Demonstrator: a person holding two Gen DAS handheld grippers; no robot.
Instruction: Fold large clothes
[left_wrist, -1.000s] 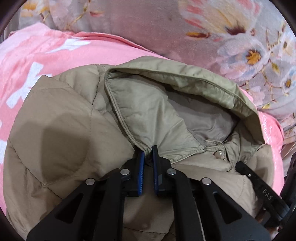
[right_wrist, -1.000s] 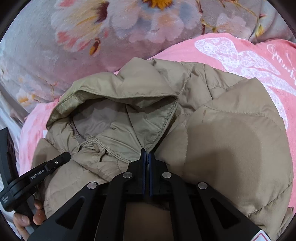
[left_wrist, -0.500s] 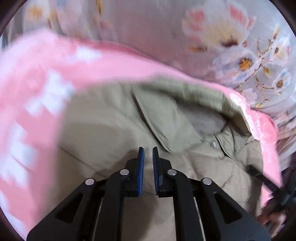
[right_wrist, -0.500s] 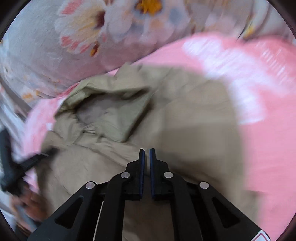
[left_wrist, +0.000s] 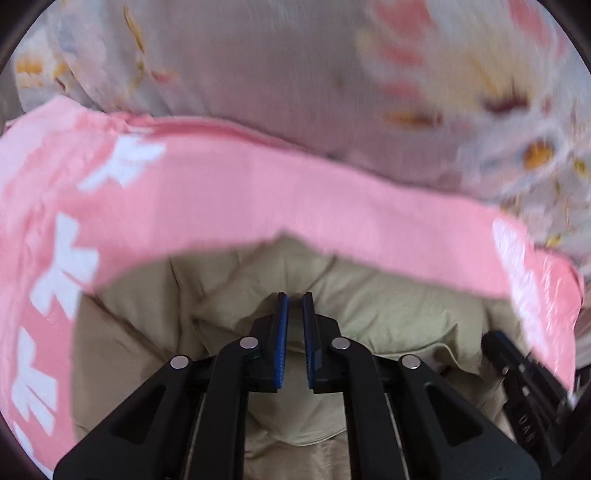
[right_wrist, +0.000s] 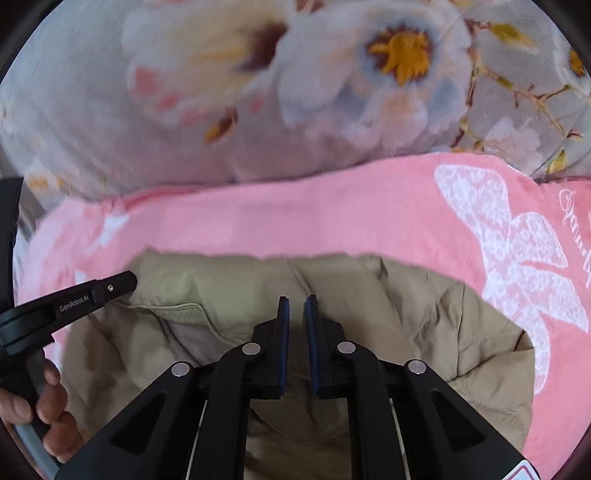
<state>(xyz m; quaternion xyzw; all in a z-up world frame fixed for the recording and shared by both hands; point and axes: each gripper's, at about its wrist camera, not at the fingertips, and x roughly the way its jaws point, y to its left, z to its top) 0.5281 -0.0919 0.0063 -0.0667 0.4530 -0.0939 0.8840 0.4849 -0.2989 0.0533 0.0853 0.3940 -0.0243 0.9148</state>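
One piece of clothing here: a khaki puffer jacket (left_wrist: 388, 306), matte nylon-looking shell, quilted and puffy with lots of soft creases. In the right wrist view the jacket (right_wrist: 424, 332) shows a stitched seam flap near its left side and a rounded, bunched outline. It's lying on a pink blanket (left_wrist: 258, 192) that looks like fleecy towel stuff, printed with white shapes; from the right side the blanket (right_wrist: 295, 221) has a big lacy white butterfly and some cursive script. Behind that is a grey floral quilt (right_wrist: 184, 110) with big pale blossoms and yellow centres, kinda blurry in both views.

Two tools, both black plastic with blue ribbed pads. The left tool (left_wrist: 294, 332) has its jaws at a narrow gap, hovering right over the jacket fabric, nothing pinched between the pads. The right tool (right_wrist: 296, 332) is the same deal, narrow gap, nothing gripped, jacket right under it. In the right view you can also see the person's left hand (right_wrist: 51, 413) wrapped around the other tool's handle.
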